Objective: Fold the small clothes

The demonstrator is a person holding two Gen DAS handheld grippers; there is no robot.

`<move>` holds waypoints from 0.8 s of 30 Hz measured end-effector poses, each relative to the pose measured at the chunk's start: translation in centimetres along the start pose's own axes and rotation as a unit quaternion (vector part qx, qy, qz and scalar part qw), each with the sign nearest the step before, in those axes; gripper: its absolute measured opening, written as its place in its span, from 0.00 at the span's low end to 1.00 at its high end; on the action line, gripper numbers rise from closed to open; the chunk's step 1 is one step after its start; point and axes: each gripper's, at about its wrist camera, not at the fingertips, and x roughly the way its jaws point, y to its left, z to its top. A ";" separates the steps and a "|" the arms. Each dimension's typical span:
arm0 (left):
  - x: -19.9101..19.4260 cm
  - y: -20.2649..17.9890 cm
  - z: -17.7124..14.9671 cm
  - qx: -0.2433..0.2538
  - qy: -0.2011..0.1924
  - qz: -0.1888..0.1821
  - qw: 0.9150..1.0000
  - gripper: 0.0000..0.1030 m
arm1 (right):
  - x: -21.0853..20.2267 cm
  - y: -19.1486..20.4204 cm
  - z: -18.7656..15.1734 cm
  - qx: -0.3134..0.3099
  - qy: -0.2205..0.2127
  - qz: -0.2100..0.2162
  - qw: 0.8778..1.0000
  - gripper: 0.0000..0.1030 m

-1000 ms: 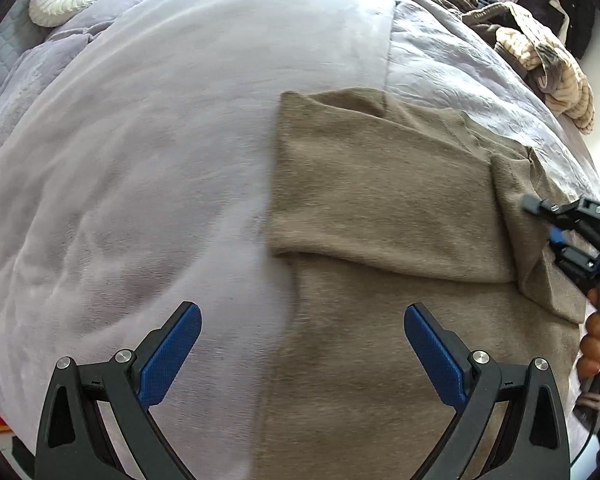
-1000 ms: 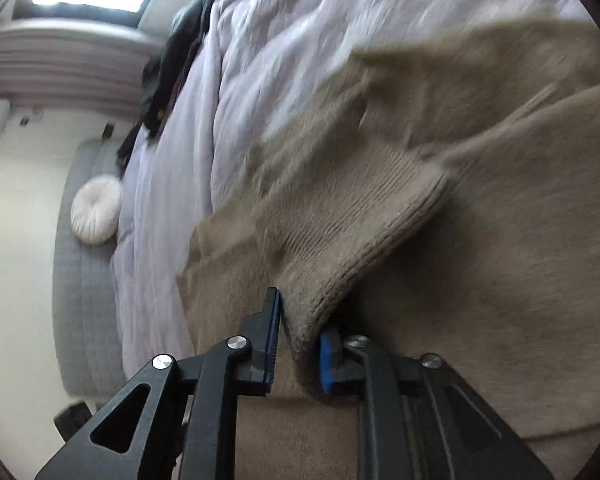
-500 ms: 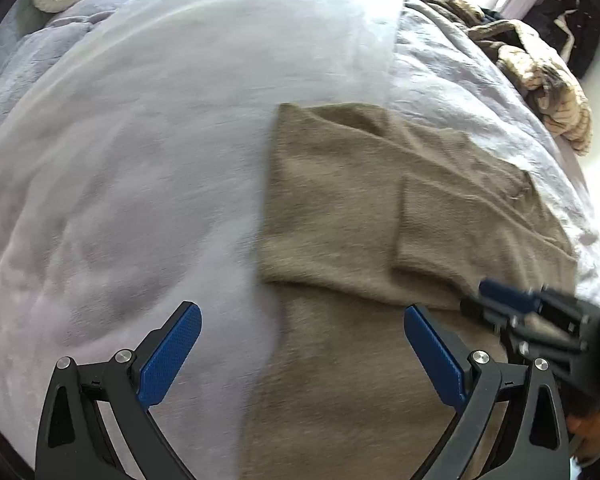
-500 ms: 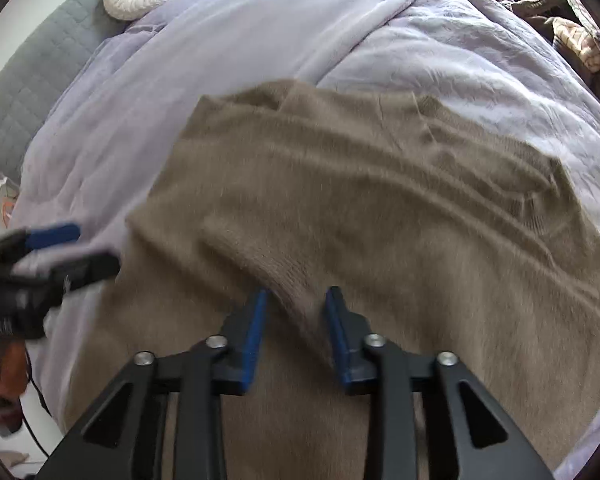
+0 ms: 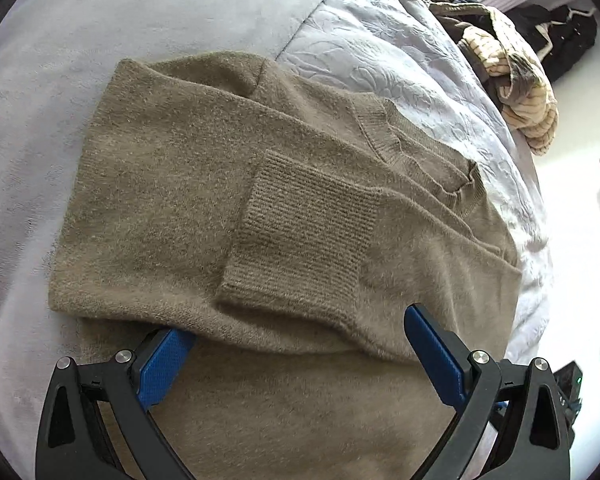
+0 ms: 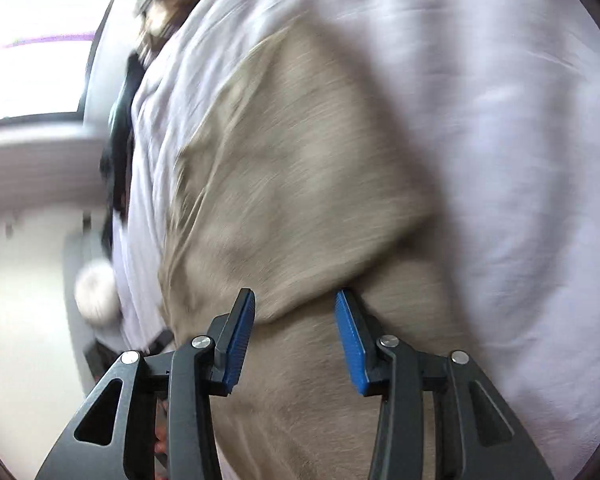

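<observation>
A taupe knit sweater (image 5: 172, 184) lies flat on the lavender blanket (image 5: 148, 8), both sleeves folded across its body. The ribbed cuff (image 5: 300, 232) of one sleeve rests on top near the middle. My left gripper (image 5: 298, 344) hovers just above the sweater, open wide, its left fingertip (image 5: 168, 352) at the lower edge of the folded sleeve. The right wrist view is blurred: the sweater (image 6: 300, 180) fills its centre. My right gripper (image 6: 296, 320) has its jaws opening, and a fold edge lies just beyond the tips with neither pad pressing on it.
A quilted bedspread (image 5: 380, 40) covers the bed's right side, with a heap of striped and dark clothes (image 5: 516, 92) at its far corner. Pale floor lies beyond the right edge. A round white cushion (image 6: 96, 292) and a bright window (image 6: 32, 60) show in the right wrist view.
My right gripper carried the sleeve across the body, released the cuff and swung away, rolling. My left gripper moved in closer over the sweater and tilted further down.
</observation>
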 end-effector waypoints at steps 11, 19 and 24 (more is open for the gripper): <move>-2.6 -0.2 -0.2 0.032 -0.042 0.039 0.998 0.91 | 0.0 -1.4 2.0 0.040 -0.029 0.029 0.998 0.44; -6.5 -0.9 -1.9 0.101 -0.070 0.116 0.986 0.75 | 0.0 -1.9 2.3 0.027 -0.014 0.032 0.999 0.44; -5.7 -1.2 -0.3 0.124 -0.070 0.098 0.985 0.75 | -0.3 -2.2 2.3 0.034 -0.018 0.035 0.999 0.44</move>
